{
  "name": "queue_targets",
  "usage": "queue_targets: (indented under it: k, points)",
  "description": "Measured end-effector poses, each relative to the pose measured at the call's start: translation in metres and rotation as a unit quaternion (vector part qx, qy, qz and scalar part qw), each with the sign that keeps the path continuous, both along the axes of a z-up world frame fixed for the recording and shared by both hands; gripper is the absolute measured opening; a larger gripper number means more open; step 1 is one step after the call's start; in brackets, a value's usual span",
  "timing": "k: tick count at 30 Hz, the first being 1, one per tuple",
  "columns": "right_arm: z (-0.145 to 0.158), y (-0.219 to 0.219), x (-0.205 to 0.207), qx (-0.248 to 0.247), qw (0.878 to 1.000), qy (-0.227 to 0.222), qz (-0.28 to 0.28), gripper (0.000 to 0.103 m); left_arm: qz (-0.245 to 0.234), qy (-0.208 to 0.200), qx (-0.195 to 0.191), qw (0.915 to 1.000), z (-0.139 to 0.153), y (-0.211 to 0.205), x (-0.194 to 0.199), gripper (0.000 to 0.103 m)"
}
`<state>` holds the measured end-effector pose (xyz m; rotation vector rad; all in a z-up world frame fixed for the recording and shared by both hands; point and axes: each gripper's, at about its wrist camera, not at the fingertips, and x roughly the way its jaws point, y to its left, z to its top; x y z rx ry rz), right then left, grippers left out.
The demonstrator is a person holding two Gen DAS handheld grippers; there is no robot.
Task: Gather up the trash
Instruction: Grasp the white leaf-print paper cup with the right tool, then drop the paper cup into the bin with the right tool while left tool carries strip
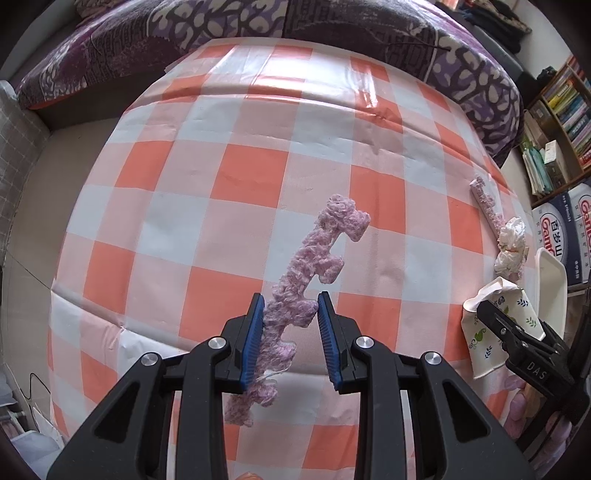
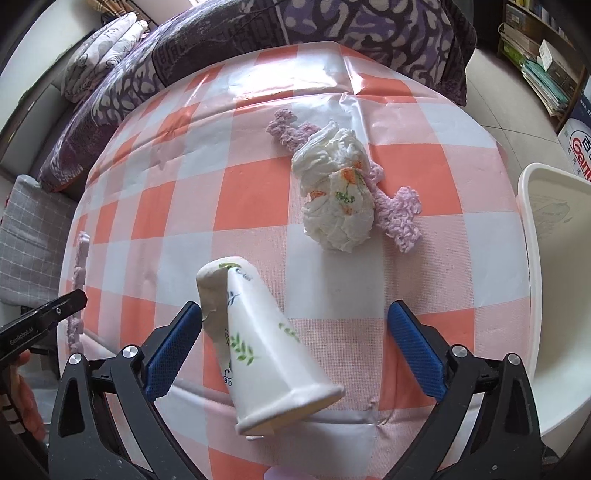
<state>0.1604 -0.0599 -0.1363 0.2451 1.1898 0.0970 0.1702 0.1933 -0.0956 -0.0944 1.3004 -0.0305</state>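
Observation:
A long purple fuzzy strip hangs above the checked tablecloth, and my left gripper is shut on its lower part. In the right wrist view that strip shows at the left edge. A crushed white paper cup with a leaf print lies on its side between the fingers of my right gripper, which stands open; the left pad is close to the cup's base and the right pad is well clear. The cup and the right gripper's fingers also show in the left wrist view.
A crumpled tissue lies on a second purple strip further back on the table. A white bin stands beside the table's right edge. Purple patterned cushions line the far side; a bookshelf and boxes stand on the right.

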Motion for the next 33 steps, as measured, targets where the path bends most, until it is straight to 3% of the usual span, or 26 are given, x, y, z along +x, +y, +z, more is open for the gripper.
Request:
queue_targets:
  k: [1, 3, 7, 19, 33]
  points:
    - [0.0, 0.002, -0.001, 0.008, 1.0, -0.001, 0.008, 0.081, 0.002, 0.0, 0.0, 1.0, 0.0, 0.001, 0.0, 0.03]
    - [0.001, 0.009, -0.001, 0.011, 1.0, 0.006, 0.027, 0.037, 0.005, -0.001, 0.0, 1.0, 0.0, 0.001, 0.0, 0.03]
    - [0.008, 0.018, -0.006, 0.009, 0.999, -0.012, 0.032, 0.037, 0.011, -0.011, -0.001, 0.9999, 0.004, 0.002, -0.002, 0.03]
    - [0.066, 0.026, -0.016, 0.006, 0.993, -0.111, 0.039, 0.037, 0.047, -0.079, -0.014, 0.9957, 0.041, 0.003, -0.005, 0.03]
    - [0.109, -0.01, -0.036, -0.013, 0.985, -0.17, -0.001, 0.037, 0.057, -0.117, -0.033, 0.991, 0.071, -0.022, -0.013, 0.03]
